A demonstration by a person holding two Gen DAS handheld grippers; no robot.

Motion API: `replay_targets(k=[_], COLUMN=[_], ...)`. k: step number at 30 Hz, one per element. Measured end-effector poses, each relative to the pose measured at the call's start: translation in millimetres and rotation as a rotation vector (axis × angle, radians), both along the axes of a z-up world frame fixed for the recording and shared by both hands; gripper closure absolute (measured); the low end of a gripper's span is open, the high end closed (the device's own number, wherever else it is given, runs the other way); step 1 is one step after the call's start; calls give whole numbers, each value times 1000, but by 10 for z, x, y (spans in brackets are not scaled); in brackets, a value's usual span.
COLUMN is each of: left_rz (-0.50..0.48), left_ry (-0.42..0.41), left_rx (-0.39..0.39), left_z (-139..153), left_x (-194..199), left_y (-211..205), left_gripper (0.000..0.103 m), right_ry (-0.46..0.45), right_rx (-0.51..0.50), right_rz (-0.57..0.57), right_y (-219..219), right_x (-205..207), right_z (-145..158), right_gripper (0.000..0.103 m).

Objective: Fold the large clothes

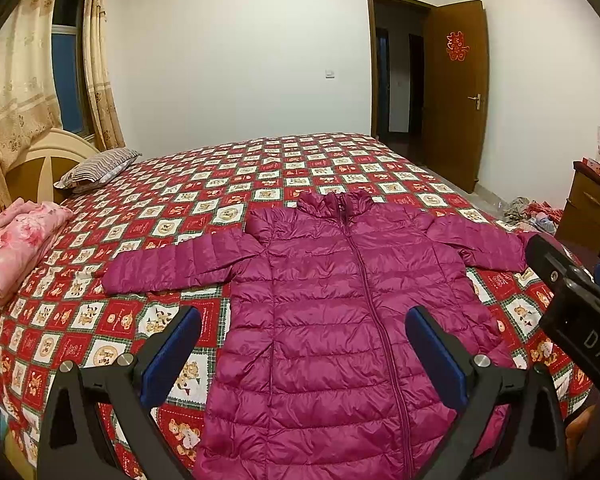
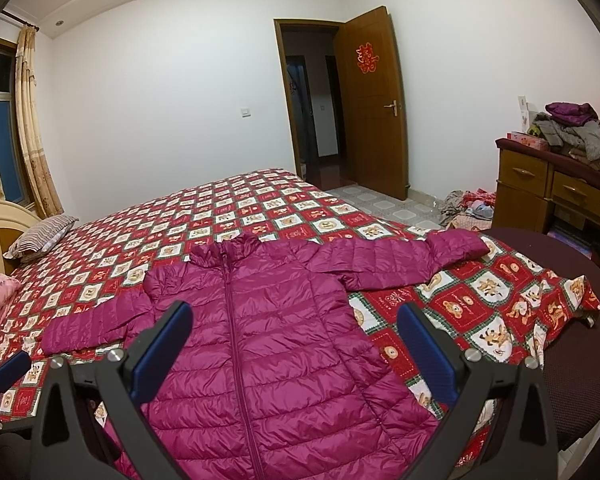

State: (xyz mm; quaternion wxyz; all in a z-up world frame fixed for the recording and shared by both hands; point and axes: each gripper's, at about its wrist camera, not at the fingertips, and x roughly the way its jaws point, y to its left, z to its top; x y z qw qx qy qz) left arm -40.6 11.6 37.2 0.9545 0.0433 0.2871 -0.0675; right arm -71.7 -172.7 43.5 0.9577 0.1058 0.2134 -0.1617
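On the bed (image 1: 220,184), jacket (image 1: 332,320) lies flat beneath both spread grippers (image 1: 302,354).

A bed (image 1: 260,168) carried everything, spread with a red, white and green checked bear-print quilt (image 2: 260,200). A magenta puffer jacket (image 1: 332,320) lay flat at the near edge, zipped, collar far, both sleeves spread. At the far left lay 1 striped pillow (image 1: 96,168); nearer, on the left, folded pink floral bedding (image 1: 16,244).
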Motion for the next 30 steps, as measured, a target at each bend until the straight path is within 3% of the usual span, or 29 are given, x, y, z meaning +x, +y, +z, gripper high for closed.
replay_targets(k=[17,21,27,30], left_rz=[-4,-35,-21,-31], left_ry=[8,64,96,112], left_rx=[7,-21,17,-11], left_z=[-50,-159,-408,-464], left_x=[67,200,556,821], left_y=[-32,-2,58,170], left_gripper=[1,1,1,1], right_ry=[3,33,111,127], right_rx=[3,29,101,132], right_rz=[1,10,-32,-82], right_y=[2,-42,-425,-837], right_x=[16,85,287,393], right_z=[-11,-87,-368,-431], right_gripper=[0,0,0,0])
